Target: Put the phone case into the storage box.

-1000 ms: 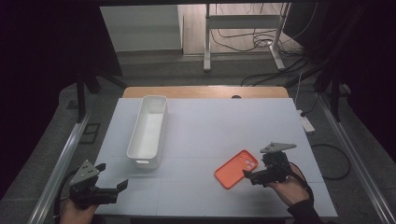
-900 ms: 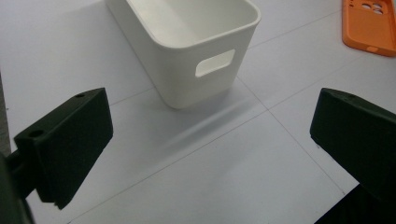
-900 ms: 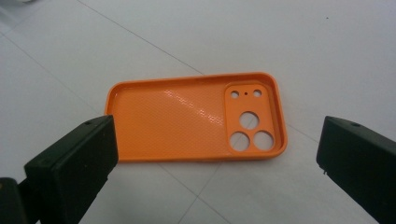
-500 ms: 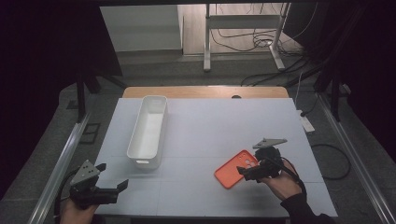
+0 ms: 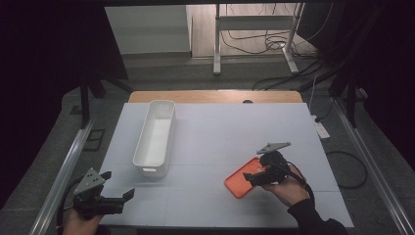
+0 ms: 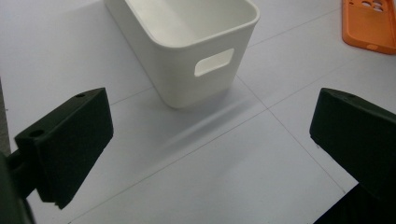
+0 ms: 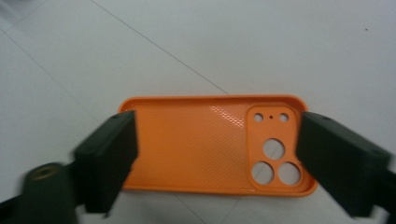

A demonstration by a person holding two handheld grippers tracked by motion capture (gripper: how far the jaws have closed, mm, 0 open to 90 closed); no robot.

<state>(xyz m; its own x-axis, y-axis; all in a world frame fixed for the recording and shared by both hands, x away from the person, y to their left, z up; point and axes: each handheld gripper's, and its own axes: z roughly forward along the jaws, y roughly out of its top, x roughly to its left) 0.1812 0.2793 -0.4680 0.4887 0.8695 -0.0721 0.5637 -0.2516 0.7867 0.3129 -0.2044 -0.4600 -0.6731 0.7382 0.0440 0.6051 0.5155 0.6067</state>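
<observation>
An orange phone case (image 5: 240,180) lies inside-up on the white table (image 5: 220,132), camera cut-outs at one end. My right gripper (image 5: 250,178) is over its right part, held by a hand. In the right gripper view the case (image 7: 196,144) lies lengthwise between the two black jaws of my right gripper (image 7: 217,123). The jaws have just been closing and stand at the case's two ends; no firm pinch shows. My left gripper (image 5: 117,185) rests open at the table's front left corner with nothing between its jaws; the left gripper (image 6: 212,107) faces the white tub.
A long white tub (image 5: 139,147) stands empty left of the table's middle; its near wall (image 6: 173,70) has a handle slot. The case (image 6: 371,23) sits beyond it to the right. A wooden strip (image 5: 215,96) runs along the table's far edge, with cables on the floor beyond.
My right gripper has slid left over the orange case, and its jaws have narrowed around it. The left gripper and the tub have stayed put.
</observation>
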